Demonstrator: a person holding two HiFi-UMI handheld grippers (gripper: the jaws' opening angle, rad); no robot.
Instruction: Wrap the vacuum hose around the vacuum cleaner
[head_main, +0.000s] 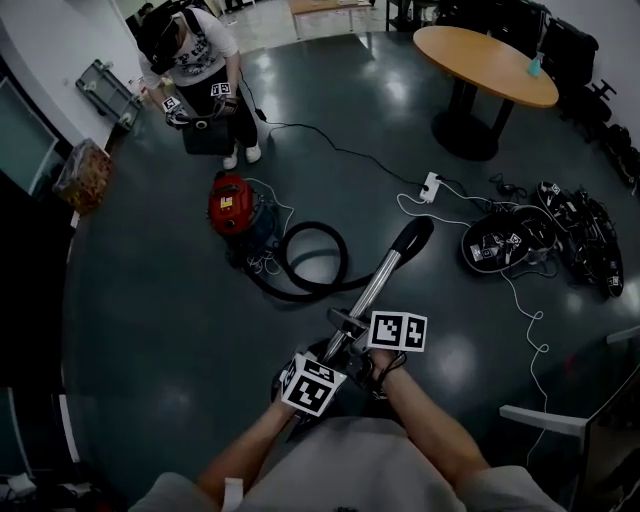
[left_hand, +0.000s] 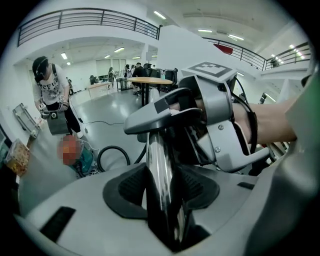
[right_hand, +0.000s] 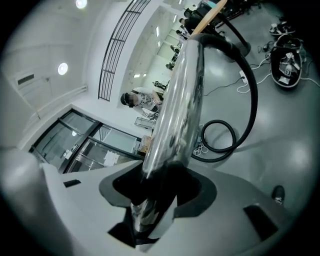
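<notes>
Across the floor from the red vacuum (head_main: 230, 203), a person holds its chrome wand (head_main: 378, 283) in two hand-held grippers. The left gripper (left_hand: 162, 192) is clamped on the tube at the end farther from the vacuum. The right gripper (right_hand: 155, 192) is closed on the same tube just beyond it, by the grey handle piece. Two grips on one long, stiff tube probably keep it from swinging while the hose (right_hand: 256, 100) is led back to the machine. That hose runs from the wand's far end and lies in one loose loop on the floor beside the vacuum, not yet wound round it, so the wrapping looks barely begun.

Counted: one vacuum, one hose, one wand, two grippers. Beyond the vacuum a second person (head_main: 200, 50) bends over a dark case. To the vacuum's right lie one white power strip (head_main: 431, 186) and a heap of cables, with one round table (head_main: 480, 60) farther off.
</notes>
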